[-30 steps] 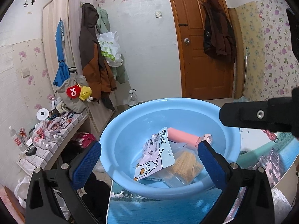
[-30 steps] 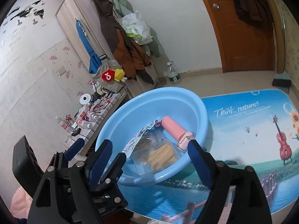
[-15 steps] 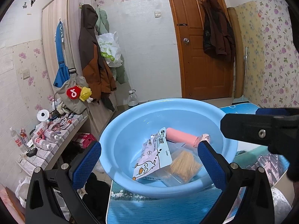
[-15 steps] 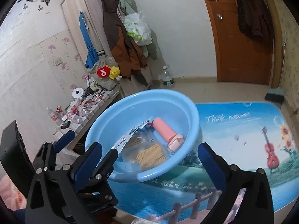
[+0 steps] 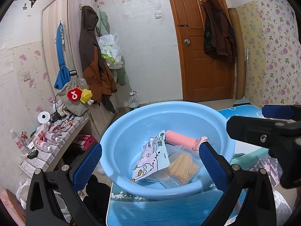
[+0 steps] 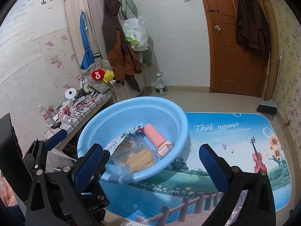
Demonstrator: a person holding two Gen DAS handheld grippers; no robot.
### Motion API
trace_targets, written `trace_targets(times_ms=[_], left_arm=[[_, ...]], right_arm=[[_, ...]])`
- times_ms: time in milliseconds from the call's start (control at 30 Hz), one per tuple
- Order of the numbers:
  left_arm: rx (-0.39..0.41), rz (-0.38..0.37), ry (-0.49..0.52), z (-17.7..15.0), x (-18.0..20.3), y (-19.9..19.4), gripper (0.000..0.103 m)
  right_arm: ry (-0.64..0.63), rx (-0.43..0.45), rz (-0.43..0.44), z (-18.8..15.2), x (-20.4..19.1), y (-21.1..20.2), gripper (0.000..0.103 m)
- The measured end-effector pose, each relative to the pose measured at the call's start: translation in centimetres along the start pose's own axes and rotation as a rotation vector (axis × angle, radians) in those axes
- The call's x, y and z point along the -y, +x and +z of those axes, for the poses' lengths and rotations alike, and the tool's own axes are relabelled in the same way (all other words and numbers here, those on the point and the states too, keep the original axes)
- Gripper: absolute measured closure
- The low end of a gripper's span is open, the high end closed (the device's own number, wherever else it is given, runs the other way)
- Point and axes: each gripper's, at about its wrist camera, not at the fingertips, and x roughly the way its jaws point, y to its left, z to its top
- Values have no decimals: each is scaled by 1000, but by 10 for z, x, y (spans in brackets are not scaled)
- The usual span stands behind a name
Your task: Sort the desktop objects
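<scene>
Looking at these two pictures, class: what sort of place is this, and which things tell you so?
Most likely a lived-in room of a home, perhaps a bedroom or entry room: coats hang on a wardrobe and on the wooden door, with floral wallpaper and a low table.

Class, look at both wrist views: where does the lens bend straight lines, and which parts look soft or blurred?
Left wrist view: the door bows, corners go black, and the basin stays sharp. Right wrist view: the wardrobe leans and curves, while the bag of sticks looks slightly smeared.
</scene>
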Motion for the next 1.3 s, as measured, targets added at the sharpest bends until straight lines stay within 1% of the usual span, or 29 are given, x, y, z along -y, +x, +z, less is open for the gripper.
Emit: trace_targets(times_ms=[233, 400, 667, 833, 1033, 1200, 1300], left_arm=[[1, -7, 11, 4, 7, -5, 0], [0, -11, 9, 5, 10, -6, 0], [-4, -18, 18, 6, 21, -11, 0], [-34, -36, 32, 9, 32, -13, 0], [-69, -50, 13, 13, 42, -18, 0], [-112, -63, 11, 15, 54, -20, 0], [-125, -69, 14, 14, 63, -22, 0]], right_arm=[[13, 18, -14, 0, 4, -6, 0], [-4, 54, -54, -2, 7, -12, 0], [6, 61, -61, -5, 14, -19, 0], [27, 68, -77, -9, 25, -26, 0], [33, 88, -133, -14, 38, -36, 0], [52, 87, -146, -21, 50, -43, 0], [48, 91, -173, -27, 57, -49, 0]])
